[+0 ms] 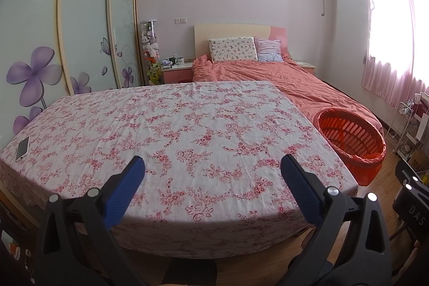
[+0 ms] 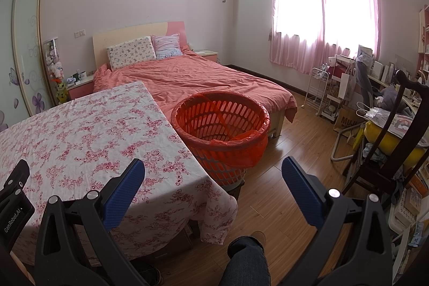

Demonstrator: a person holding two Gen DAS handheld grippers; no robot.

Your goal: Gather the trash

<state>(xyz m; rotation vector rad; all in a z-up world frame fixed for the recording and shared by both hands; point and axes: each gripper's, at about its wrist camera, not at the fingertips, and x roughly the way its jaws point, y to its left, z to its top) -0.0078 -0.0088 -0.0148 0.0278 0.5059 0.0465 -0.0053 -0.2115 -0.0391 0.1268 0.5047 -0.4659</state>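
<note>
The orange slotted basket (image 2: 221, 130), lined with an orange plastic bag, stands on the floor straight ahead of the right hand-held gripper (image 2: 213, 166), beside the floral-clothed worktop (image 2: 80, 141). Only the liner shows inside it. The left hand-held gripper (image 1: 213, 166) hangs over the worktop; both grippers' fingers are spread apart, holding nothing.

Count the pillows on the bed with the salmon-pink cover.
2. A cream patterned pillow leans against the headboard on the left; a pale striped pillow stands just right of it, touching. The salmon-pink cover could hide others.
</note>
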